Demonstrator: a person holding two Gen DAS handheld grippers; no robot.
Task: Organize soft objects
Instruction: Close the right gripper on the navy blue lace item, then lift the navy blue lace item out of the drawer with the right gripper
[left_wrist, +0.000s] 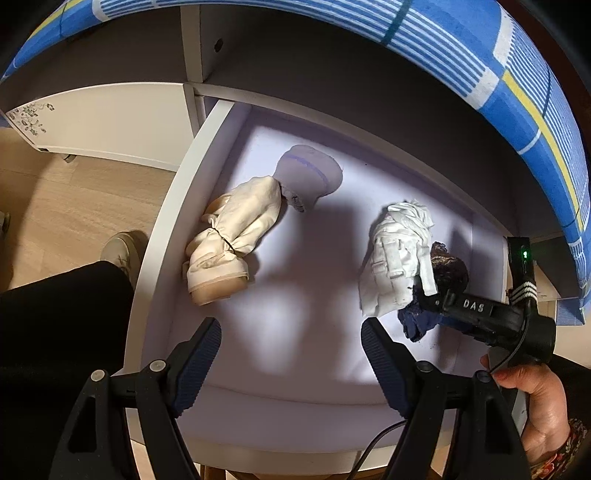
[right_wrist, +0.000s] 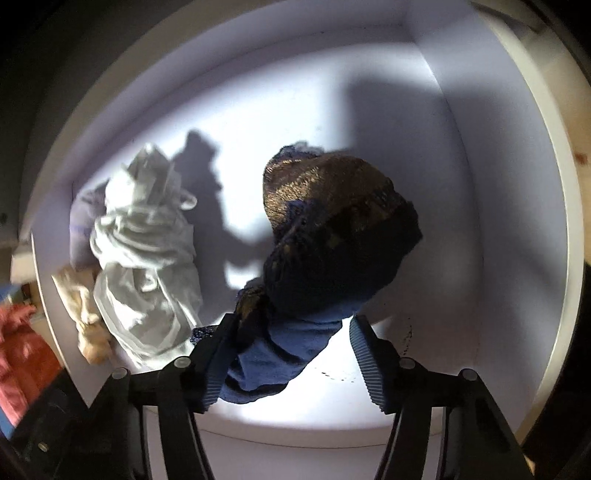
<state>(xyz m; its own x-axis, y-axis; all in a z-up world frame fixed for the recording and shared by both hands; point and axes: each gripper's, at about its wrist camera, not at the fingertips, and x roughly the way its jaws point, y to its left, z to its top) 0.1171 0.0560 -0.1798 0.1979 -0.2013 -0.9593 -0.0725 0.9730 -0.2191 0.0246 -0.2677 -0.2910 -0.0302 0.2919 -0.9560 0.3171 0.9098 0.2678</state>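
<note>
Looking down, you see an open white drawer (left_wrist: 162, 236) holding soft things. Your left gripper (left_wrist: 291, 354) hangs over its bare floor with jaws wide apart and nothing between them. Your right gripper (right_wrist: 288, 354) sits around the dark blue and brown bundled cloth (right_wrist: 332, 229); one pad touches it, the other stands clear. Just beside it lies a crumpled white cloth (right_wrist: 144, 254), and well apart a cream rolled bundle (left_wrist: 232, 236).
</note>
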